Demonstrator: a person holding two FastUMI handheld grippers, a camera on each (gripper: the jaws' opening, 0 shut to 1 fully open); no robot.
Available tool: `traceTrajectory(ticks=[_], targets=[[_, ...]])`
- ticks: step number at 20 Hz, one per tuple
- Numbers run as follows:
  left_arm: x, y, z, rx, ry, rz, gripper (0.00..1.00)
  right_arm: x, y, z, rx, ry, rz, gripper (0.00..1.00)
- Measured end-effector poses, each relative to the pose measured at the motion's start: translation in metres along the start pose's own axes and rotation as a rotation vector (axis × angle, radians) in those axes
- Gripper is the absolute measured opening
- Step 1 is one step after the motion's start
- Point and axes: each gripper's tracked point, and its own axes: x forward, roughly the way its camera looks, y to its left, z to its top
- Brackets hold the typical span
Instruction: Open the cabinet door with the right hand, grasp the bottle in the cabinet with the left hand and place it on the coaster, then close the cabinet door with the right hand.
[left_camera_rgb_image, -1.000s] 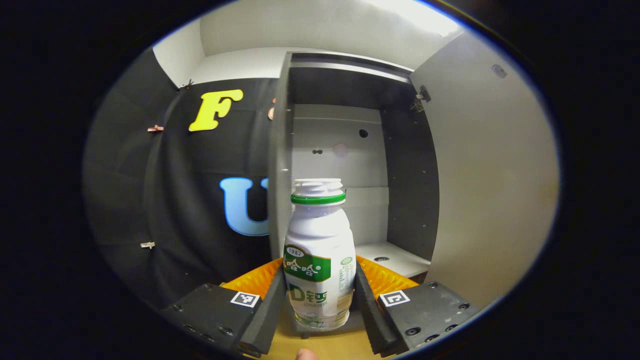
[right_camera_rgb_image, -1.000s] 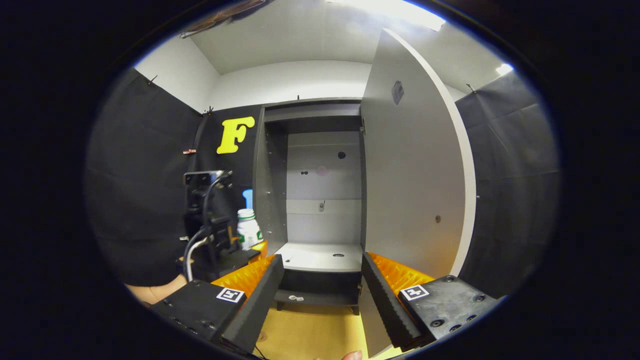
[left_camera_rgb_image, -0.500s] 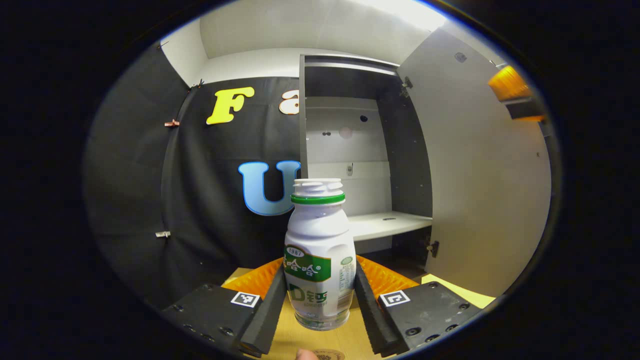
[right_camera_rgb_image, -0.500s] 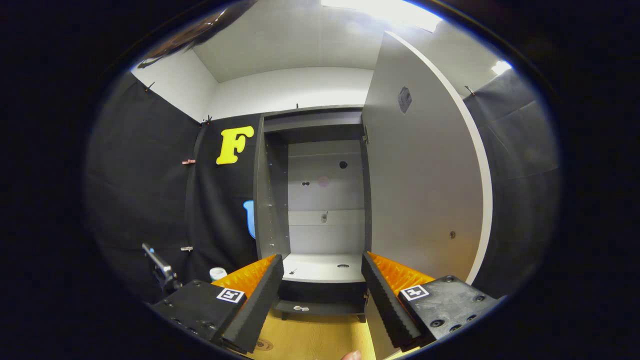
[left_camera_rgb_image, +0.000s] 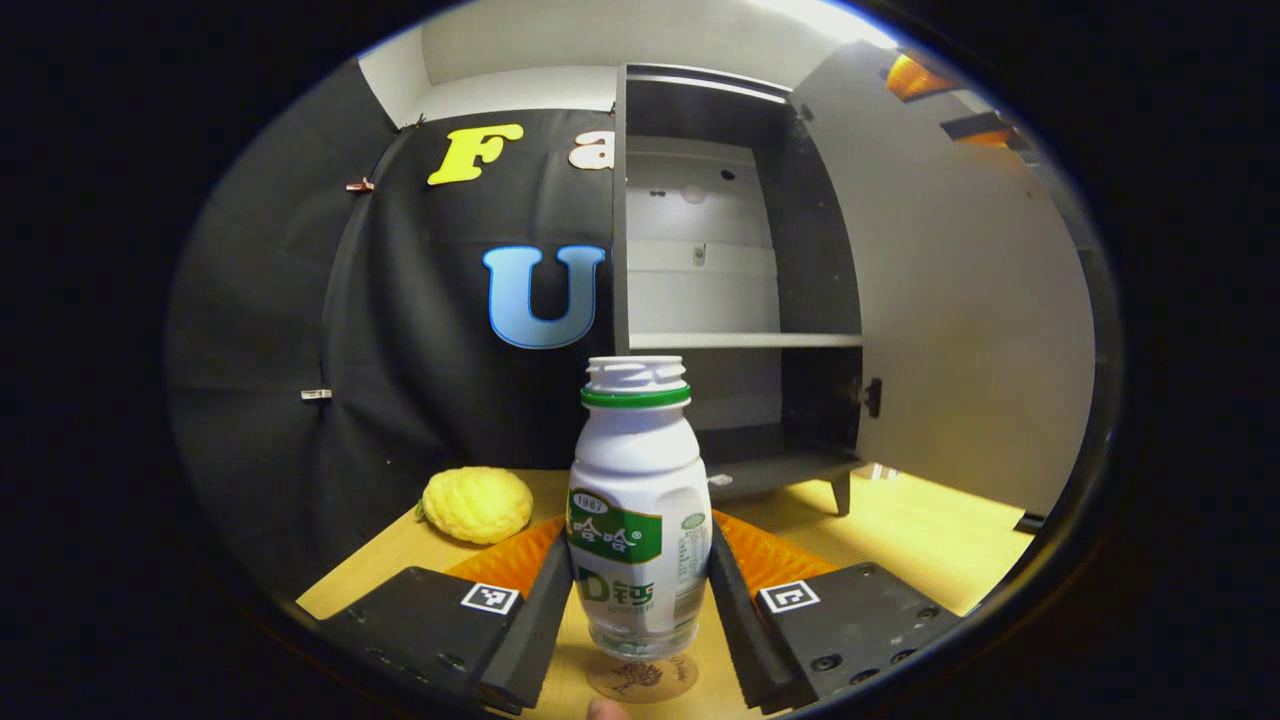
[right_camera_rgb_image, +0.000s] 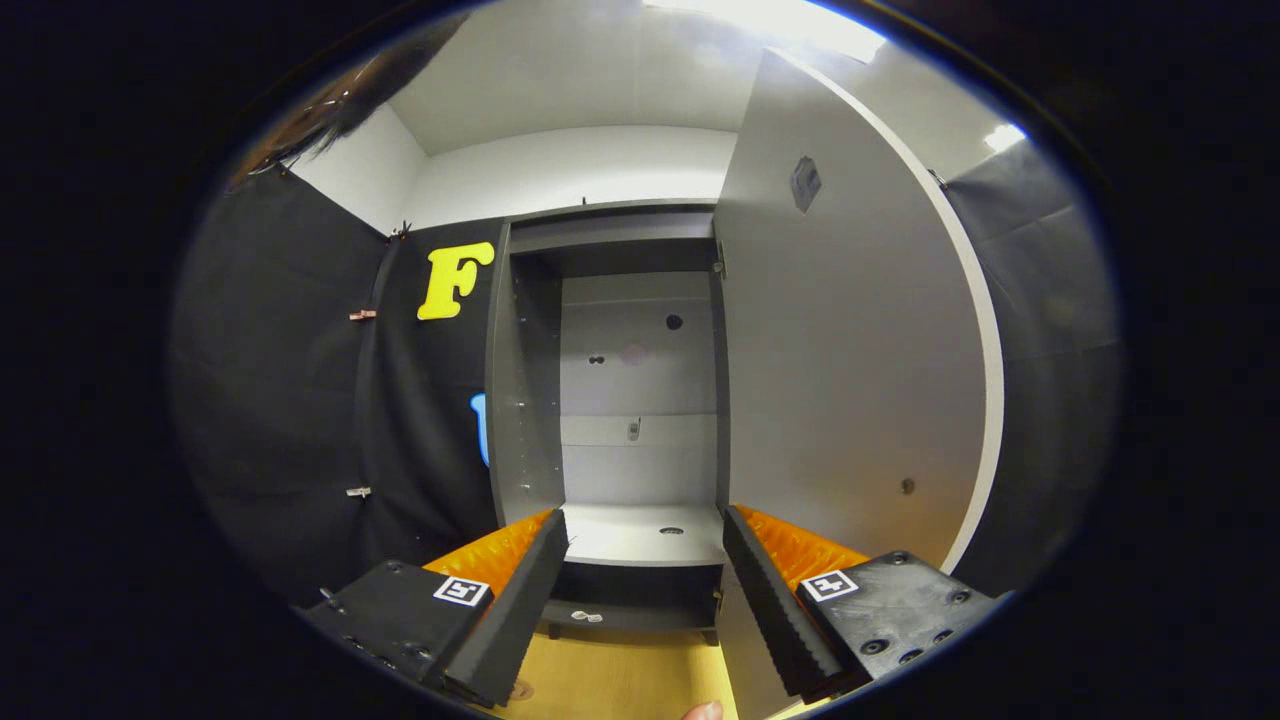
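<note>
In the left gripper view my left gripper (left_camera_rgb_image: 638, 620) is shut on a white bottle (left_camera_rgb_image: 638, 510) with a green label and green neck ring, held upright. Its base hovers just above a round brown coaster (left_camera_rgb_image: 640, 677) on the wooden table. Behind it the grey cabinet (left_camera_rgb_image: 735, 250) stands with its door (left_camera_rgb_image: 970, 300) swung wide to the right. The other gripper (left_camera_rgb_image: 950, 95) shows at the upper right by the door. In the right gripper view my right gripper (right_camera_rgb_image: 640, 590) is open, facing the cabinet's white shelf (right_camera_rgb_image: 645, 532), with the door (right_camera_rgb_image: 850, 350) to its right.
A yellow bumpy lemon-like fruit (left_camera_rgb_image: 477, 503) lies on the wooden table (left_camera_rgb_image: 930, 540) left of the bottle, near the black cloth wall. The cabinet stands on short legs (left_camera_rgb_image: 842, 492). A fingertip (right_camera_rgb_image: 705, 711) shows at the bottom edge of the right gripper view.
My left gripper has carried the bottle down and away from the cabinet, bringing the coaster and the table under it. The right gripper has stayed nearly still.
</note>
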Motion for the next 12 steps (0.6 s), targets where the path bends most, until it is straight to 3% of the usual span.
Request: traceTrajectory(ticks=[4, 12], targets=[[-0.004, -0.002, -0.042, -0.02, 0.032, 0.002, 0.72, 0.003, -0.002, -0.009, -0.062, 0.025, 0.004, 0.97], [0.001, -0.003, -0.064, -0.029, 0.023, -0.011, 0.73, 0.003, 0.003, -0.026, -0.092, 0.077, 0.037, 0.97]])
